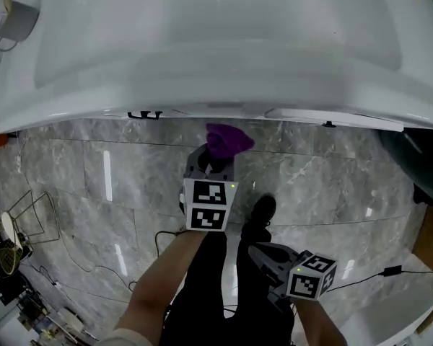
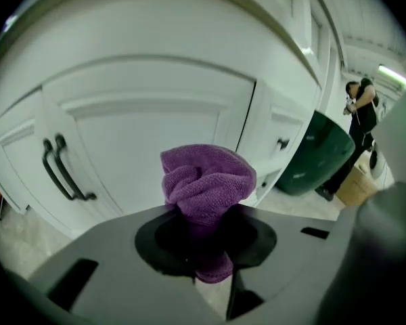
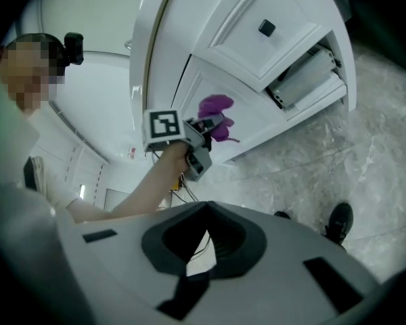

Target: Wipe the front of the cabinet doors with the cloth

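Purple cloth [image 2: 206,181] is sitting bunched between the pinching jaws of the left gripper [image 2: 204,239], its wad pointing forward at the white cabinet door [image 2: 149,127] close ahead. The right gripper [image 3: 201,249] is idling farther off, jaws together, empty.

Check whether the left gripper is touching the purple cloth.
Touching. The left gripper view shows the left gripper with its jaws closed on the purple cloth, whose bunched end sticks out toward the cabinet door.
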### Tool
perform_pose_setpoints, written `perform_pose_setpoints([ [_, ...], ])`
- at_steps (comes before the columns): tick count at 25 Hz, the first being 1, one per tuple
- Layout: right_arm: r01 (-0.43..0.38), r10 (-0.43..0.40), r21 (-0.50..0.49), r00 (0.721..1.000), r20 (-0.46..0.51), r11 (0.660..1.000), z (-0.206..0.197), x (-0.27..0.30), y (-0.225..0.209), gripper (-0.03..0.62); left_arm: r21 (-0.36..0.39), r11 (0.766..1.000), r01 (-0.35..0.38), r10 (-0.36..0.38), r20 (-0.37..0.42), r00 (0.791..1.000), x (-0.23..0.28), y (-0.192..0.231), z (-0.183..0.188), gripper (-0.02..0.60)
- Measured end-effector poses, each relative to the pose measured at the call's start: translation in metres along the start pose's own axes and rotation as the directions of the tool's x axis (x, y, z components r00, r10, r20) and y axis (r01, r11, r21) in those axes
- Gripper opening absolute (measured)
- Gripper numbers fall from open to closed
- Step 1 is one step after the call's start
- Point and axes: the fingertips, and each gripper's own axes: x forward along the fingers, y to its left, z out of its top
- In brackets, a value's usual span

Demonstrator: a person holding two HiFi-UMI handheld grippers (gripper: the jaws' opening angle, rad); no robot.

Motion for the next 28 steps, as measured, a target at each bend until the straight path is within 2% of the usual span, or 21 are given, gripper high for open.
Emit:
perform_pose_setpoints([
  [4, -0.002, 0.002, -0.016, 1.000, -0.018, 1.000, 0.008, 0.001, 0.013, 0.009, -0.083, 0.996, -0.011, 0.025, 0.158, 0.987, -0.033, -0.013, 0.080, 0.100],
  [7, -0.005, 0.005, -0.021, 1.000, -0.030, 1.000, 0.007, 0.000, 0.016, 0.009, -0.110, 0.994, -0.010, 0.031, 0.195, 0.980, -0.028, -0.020, 0.106, 0.100],
  [10, -0.007, 0.007, -0.016, 0.999, -0.039, 1.000, 0.002, -0.004, 0.014, 0.009, -0.110, 0.994, -0.020, 0.042, 0.195, 0.980, -0.017, -0.021, 0.112, 0.100],
  [18, 0.006, -0.005, 0.011, 1.000, -0.027, 1.000, 0.001, -0.008, -0.005, 0.009, -0.042, 0.998, -0.046, 0.051, 0.151, 0.987, 0.019, -0.013, 0.097, 0.100],
  [23, 0.002, -0.002, 0.032, 1.000, -0.013, 0.999, -0.001, -0.009, -0.010, 0.009, -0.028, 0.998, -0.047, 0.049, 0.055, 0.997, 0.050, -0.006, 0.064, 0.100],
  [28, 0.001, -0.001, 0.057, 1.000, -0.007, 0.998, -0.008, -0.012, -0.023, 0.009, 0.012, 0.997, -0.071, 0.071, -0.044, 0.997, 0.093, -0.001, 0.017, 0.100],
])
